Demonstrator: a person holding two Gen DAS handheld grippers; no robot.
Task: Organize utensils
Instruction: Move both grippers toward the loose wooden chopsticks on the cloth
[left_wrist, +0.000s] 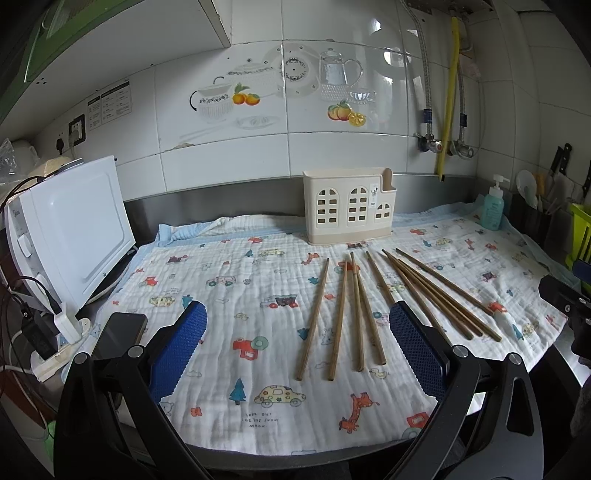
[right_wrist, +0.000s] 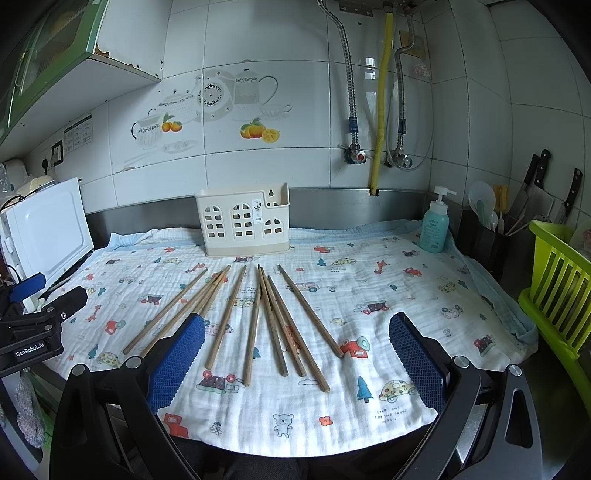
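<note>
Several brown wooden chopsticks lie spread on a printed white cloth, tips pointing toward the wall; they also show in the right wrist view. A cream plastic utensil holder with arched cut-outs stands upright behind them by the wall, also in the right wrist view. My left gripper is open and empty, held above the cloth's near edge. My right gripper is open and empty, hovering over the near ends of the chopsticks.
A white appliance stands at the left with a phone and power strip beside it. A teal soap bottle, a dark utensil pot with knives, and a green rack stand at the right.
</note>
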